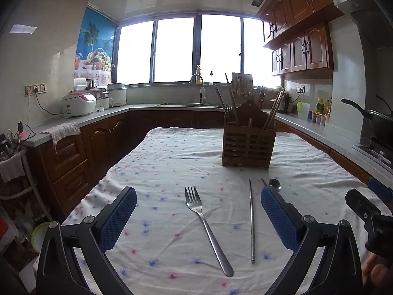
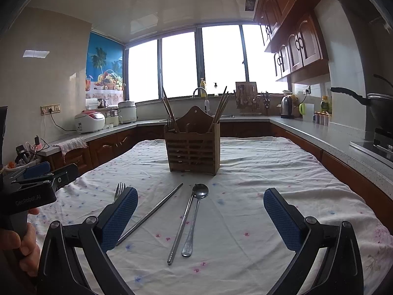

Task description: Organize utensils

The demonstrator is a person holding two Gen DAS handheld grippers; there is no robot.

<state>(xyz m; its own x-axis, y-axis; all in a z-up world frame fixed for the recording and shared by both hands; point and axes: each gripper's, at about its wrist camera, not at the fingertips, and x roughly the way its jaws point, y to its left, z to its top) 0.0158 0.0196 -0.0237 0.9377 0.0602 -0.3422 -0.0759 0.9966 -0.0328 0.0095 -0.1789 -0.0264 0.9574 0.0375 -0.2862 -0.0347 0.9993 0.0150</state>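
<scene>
Left gripper [image 1: 199, 211] fingers spread wide, holding nothing, above the near edge of the surface [image 1: 172, 152]. Right gripper [image 2: 200, 211] same: fingers spread, nothing between them. On the floral cloth, left to right: fork [image 1: 205, 226], tines pointing away; one metal chopstick [image 1: 251, 221]; second chopstick [image 2: 180, 226] just beside the spoon [image 2: 196, 217], bowl pointing away. Farther back, wooden utensil holder [image 2: 192, 147] stands upright, with wooden chopsticks [image 2: 221, 105] and fork tines sticking out.

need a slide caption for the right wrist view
Open right gripper above spoon and metal chopsticks, wooden utensil holder behind.
</scene>
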